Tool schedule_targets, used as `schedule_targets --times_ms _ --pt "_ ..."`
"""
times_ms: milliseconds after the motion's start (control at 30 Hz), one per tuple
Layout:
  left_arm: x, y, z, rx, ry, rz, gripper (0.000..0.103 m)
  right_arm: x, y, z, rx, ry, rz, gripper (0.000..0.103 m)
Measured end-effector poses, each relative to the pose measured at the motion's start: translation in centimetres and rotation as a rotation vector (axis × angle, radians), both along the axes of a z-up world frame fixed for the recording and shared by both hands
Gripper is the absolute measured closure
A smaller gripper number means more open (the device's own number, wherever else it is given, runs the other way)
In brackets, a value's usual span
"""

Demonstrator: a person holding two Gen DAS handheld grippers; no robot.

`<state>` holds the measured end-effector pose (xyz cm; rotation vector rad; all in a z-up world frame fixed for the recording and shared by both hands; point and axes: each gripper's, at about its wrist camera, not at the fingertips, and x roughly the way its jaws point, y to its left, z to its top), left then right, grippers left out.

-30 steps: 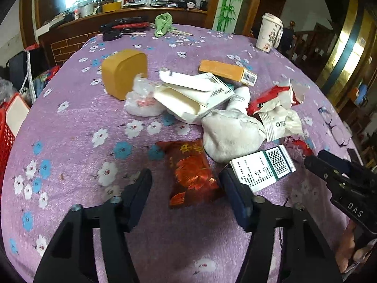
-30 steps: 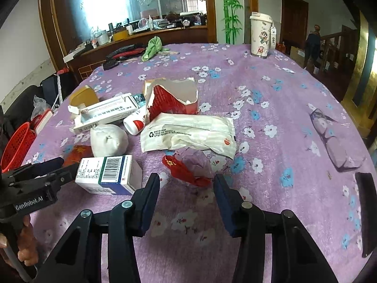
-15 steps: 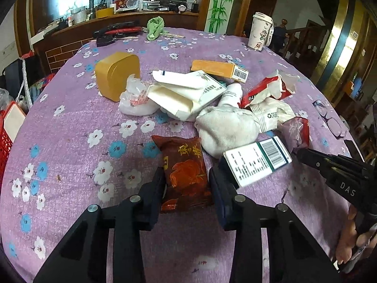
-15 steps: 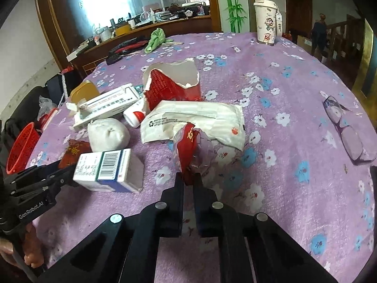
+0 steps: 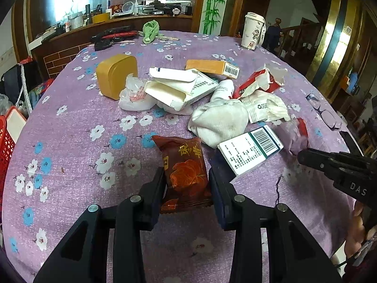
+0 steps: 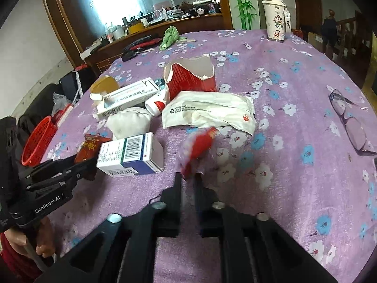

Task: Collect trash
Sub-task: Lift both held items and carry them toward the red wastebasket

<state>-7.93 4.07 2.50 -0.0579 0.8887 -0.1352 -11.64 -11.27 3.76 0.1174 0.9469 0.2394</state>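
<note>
Left tool clenched on brown snack pouch, low on bench beside barcode box. Right tool pinches red wrapper, jaws opening. Both light, crinkly, slippery film; judged best gripped mid-body, across flat sides, not loose edges.

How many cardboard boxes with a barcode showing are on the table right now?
2: the white and blue box beside the left gripper, and the orange box farther back. The open white carton may hide another.
</note>
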Motion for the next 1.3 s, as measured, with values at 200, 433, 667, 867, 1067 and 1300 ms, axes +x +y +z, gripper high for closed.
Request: schedule_targets --times_ms 200,433,667,867,1067,1300 --pt "0.4 0.1 -0.2 -0.005 0.007 0.007 0.067 0.7 -0.5 0.6 0.009 -0.028 -0.047 0.056" --pt "1.0 0.5 -0.2 -0.015 0.017 0.017 0.067 4.0 -0.4 -0.7 0.096 0.030 -0.078 0.056" --pt "1.1 0.6 -0.5 -0.024 0.024 0.014 0.067 4.3 1.2 -1.9 0.100 0.056 -0.026 0.083" --pt "0.7 0.7 0.0 -0.030 -0.009 0.012 0.067 2.8 0.5 -0.8 0.085 -0.001 -0.046 0.083" --pt "-0.8 0.9 1.6 -0.032 -0.070 0.018 0.067 0.8 0.1 1.5 0.053 -0.093 -0.068 0.083" --pt "-2.4 1.2 3.5 -0.004 -0.137 0.032 0.067 -0.7 2.1 3.9 0.076 -0.142 0.003 0.083"
